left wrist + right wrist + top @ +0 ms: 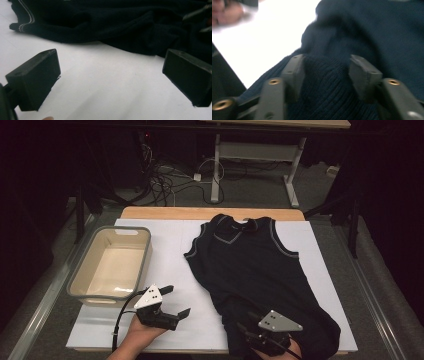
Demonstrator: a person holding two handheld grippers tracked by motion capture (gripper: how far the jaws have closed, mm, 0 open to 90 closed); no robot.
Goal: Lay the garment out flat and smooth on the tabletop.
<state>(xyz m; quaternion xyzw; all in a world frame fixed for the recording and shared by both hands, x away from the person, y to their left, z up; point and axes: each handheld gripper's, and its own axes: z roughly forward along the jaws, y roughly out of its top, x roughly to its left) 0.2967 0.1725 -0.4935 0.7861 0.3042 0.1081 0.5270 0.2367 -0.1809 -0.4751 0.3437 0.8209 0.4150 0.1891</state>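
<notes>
A dark navy sleeveless knit vest [250,265] with pale trim at neck and armholes lies flat on the white mat [165,245], neck toward the far edge. My right gripper [246,321] is at the vest's near hem, and in the right gripper view [327,72] its jaws press on a bunched fold of ribbed knit [324,87]. My left gripper [177,301] rests open on bare mat just left of the vest. In the left gripper view [110,75] its jaws stand wide apart with nothing between them, and the vest's edge [112,27] lies a little ahead.
A grey plastic bin [82,270] with nothing in it stands on the mat at the left. The wooden table edge [165,212] shows at the back. Beyond it, cables [165,180] and another table's legs stand on the floor.
</notes>
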